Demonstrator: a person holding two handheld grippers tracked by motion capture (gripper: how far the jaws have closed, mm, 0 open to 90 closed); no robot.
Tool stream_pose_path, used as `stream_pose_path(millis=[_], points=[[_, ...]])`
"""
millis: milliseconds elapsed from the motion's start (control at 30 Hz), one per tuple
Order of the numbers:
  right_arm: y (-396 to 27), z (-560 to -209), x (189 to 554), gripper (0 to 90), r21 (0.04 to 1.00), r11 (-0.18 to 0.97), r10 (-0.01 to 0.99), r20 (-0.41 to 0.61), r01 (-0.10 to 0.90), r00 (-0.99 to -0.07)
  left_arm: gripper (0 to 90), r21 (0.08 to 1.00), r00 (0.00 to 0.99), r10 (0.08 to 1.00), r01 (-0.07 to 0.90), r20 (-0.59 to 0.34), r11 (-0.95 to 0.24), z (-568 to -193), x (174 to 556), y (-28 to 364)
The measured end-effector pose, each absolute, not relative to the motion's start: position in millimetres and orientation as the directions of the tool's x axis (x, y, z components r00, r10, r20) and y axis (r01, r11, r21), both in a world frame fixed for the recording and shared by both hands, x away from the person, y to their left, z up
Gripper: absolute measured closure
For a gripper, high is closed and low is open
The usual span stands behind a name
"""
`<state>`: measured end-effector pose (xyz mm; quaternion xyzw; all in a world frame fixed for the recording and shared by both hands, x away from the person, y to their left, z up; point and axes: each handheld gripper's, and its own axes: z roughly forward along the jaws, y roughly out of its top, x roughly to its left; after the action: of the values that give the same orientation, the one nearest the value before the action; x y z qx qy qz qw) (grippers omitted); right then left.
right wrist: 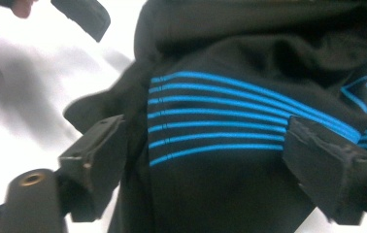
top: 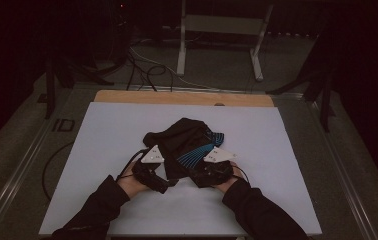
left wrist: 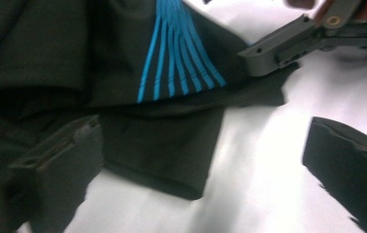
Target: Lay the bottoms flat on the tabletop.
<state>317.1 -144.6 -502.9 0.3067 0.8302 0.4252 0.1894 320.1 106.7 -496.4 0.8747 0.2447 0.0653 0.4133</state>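
Note:
A crumpled black garment (top: 187, 135) with bright blue stripes lies in the middle of the white table top (top: 102, 150). My left gripper (top: 168, 181) is at the garment's near left edge. In the left gripper view its jaws stand wide apart, with a black corner of the cloth (left wrist: 172, 155) lying loose between them, so the left gripper (left wrist: 203, 170) is open. My right gripper (top: 193, 175) is at the near right edge. In the right gripper view the striped panel (right wrist: 210, 121) lies between the spread jaws, which do not pinch it, so the right gripper (right wrist: 215, 165) is open.
A wooden strip (top: 184, 98) runs along the table's far edge. Beyond it a pale metal stand (top: 217, 25) and loose cables (top: 142, 70) sit on the floor. Another cable (top: 52, 165) curls on the floor by the table's left side. Dark surroundings flank both sides.

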Motion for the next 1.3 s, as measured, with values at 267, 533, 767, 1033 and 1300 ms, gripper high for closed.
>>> stream_pose_path(millis=[267, 533, 767, 1033, 1300], points=[[-138.4, -514.7, 316.5, 34.4, 0.776, 0.51, 0.657, -0.073, 0.371, -0.75, 17.0, 0.699, 0.873, 0.485, 0.384, -0.062, -0.603, -509.2, 326.2, 102.8], [-136.1, -520.9, 317.1, 61.5, 0.738, 0.569, 0.646, -0.129, 0.362, -0.752, 39.8, 0.661, 0.872, 0.489, 0.372, -0.008, -0.652, -518.1, 328.1, 99.7], [-141.0, -516.5, 319.3, 80.1, 0.743, 0.565, 0.656, -0.139, 0.36, -0.742, 61.7, 0.662, 0.868, 0.497, 0.368, 0.009, -0.653, -516.5, 332.4, 98.4], [-145.5, -510.3, 318.9, 85.4, 0.751, 0.56, 0.647, -0.133, 0.349, -0.751, 86.5, 0.663, 0.857, 0.514, 0.361, 0.042, -0.656, -513.1, 333.6, 96.6], [-156.9, -503.3, 314.9, 85.8, 0.757, 0.555, 0.648, -0.135, 0.344, -0.749, 86.9, 0.673, 0.838, 0.542, 0.37, 0.054, -0.64, -500.5, 333.3, 108.7]])
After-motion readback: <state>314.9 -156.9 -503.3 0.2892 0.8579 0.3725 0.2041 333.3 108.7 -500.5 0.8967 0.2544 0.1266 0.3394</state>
